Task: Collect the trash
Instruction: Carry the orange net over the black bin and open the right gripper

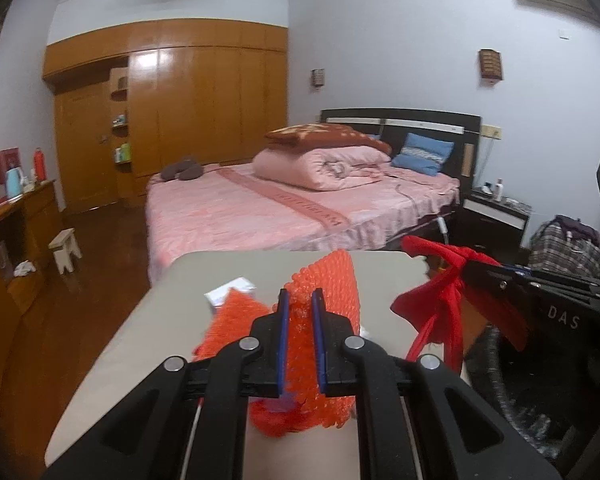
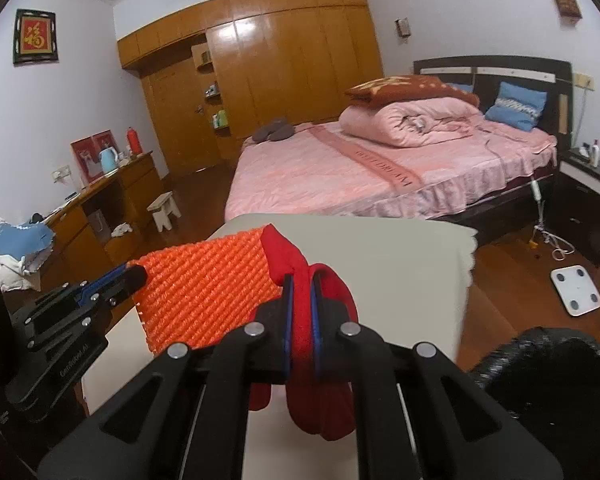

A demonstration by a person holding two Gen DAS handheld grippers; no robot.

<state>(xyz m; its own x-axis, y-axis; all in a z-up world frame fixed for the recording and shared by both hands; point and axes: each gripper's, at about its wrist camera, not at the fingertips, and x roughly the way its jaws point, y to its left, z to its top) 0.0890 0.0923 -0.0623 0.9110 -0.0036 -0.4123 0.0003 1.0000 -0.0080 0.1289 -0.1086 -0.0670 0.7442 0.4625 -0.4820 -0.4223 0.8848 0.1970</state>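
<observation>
My left gripper [image 1: 300, 296] is shut on an orange foam net sleeve [image 1: 332, 280] and holds it above the beige table [image 1: 148, 320]. The net also shows in the right wrist view [image 2: 204, 292], with the left gripper [image 2: 134, 274] at its left edge. My right gripper [image 2: 301, 280] is shut on a red plastic bag [image 2: 324, 400], held above the same table [image 2: 400, 272]. The red bag also shows in the left wrist view [image 1: 448, 300], in the right gripper [image 1: 470, 266]. A small white paper scrap [image 1: 230, 290] lies on the table behind the net.
A black-lined trash bin stands right of the table [image 2: 560, 400], also in the left wrist view [image 1: 540, 392]. A pink bed [image 2: 360, 172] lies beyond the table. A wooden desk [image 2: 100, 216] and small stool [image 2: 164, 210] stand at left. A white scale [image 2: 576, 290] lies on the floor.
</observation>
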